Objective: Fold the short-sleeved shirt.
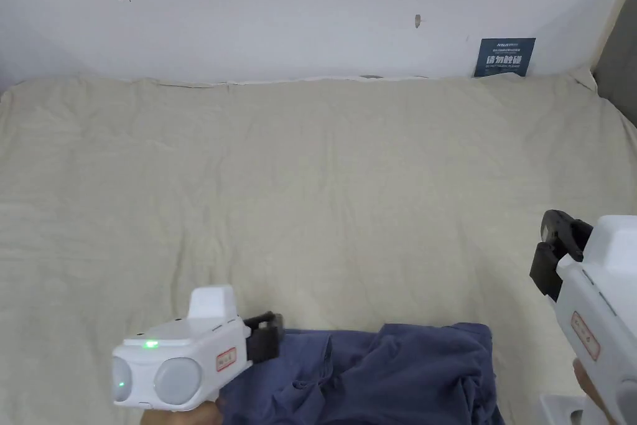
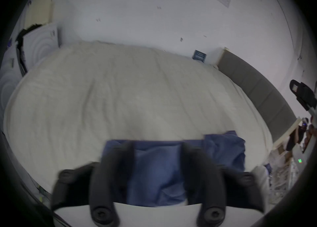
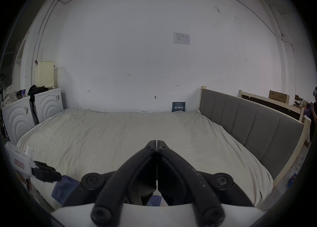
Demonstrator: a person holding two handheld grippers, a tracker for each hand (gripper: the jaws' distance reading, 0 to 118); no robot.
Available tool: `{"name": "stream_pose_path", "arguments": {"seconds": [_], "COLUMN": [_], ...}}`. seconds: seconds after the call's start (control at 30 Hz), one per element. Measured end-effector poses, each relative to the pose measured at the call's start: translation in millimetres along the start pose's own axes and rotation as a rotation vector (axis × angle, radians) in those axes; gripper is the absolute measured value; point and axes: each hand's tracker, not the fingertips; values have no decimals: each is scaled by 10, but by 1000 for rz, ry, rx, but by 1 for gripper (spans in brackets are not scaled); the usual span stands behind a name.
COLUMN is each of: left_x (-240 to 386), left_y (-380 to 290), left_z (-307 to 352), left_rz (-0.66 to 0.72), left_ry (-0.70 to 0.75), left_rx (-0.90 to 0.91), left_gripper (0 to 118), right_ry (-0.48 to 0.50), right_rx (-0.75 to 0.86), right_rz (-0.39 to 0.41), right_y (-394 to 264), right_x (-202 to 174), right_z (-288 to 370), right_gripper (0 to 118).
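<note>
A blue short-sleeved shirt [image 1: 385, 376] is seen bunched in a heap at the near edge of the bed [image 1: 311, 196], on the cream sheet; nothing has been spread or folded yet.

The left gripper [image 2: 157, 146] is held just over the heap's left end, jaws spread wide with blue cloth showing between them; no cloth is pinched. Whether the tips touch the fabric cannot be told, since its own view is blurred. The right gripper [image 3: 156, 142] is held up off the bed, well to the right of the shirt, jaws pressed together on nothing.

Step in hand, as judged: a first grasp for opening the shirt out.
- A single layer at a hem or shoulder is best taken, not a wad of folds.
- The right jaws need parting before the far end is approached.
- The shirt is better drawn toward the middle of the sheet, where room is plentiful.

Collar, sleeves and hems cannot be made out in the crumple. The heap's near part is cut off at the head view's lower edge.
</note>
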Motion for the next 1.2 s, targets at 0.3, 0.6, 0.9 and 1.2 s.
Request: {"name": "stream_pose_path", "arguments": {"seconds": [0.3, 0.6, 0.9, 1.2], "left_x": [-220, 209, 781, 658], "left_y": [-363, -818, -942, -679], "left_z": [-247, -448, -675, -413], "left_rz": [-113, -206, -233, -180], "left_ry": [87, -52, -148, -185], "left_rx": [-54, -189, -262, -181], "left_gripper": [0, 0, 0, 0], "right_ry": [13, -1, -30, -41], "right_rx": [-9, -24, -35, -32], "right_rz": [-1, -2, -7, -18], "right_y": [-10, -37, -62, -42], "right_x": [-40, 29, 141, 181], "right_z": [-25, -33, 3, 37], "right_gripper": [2, 2, 2, 2]}}
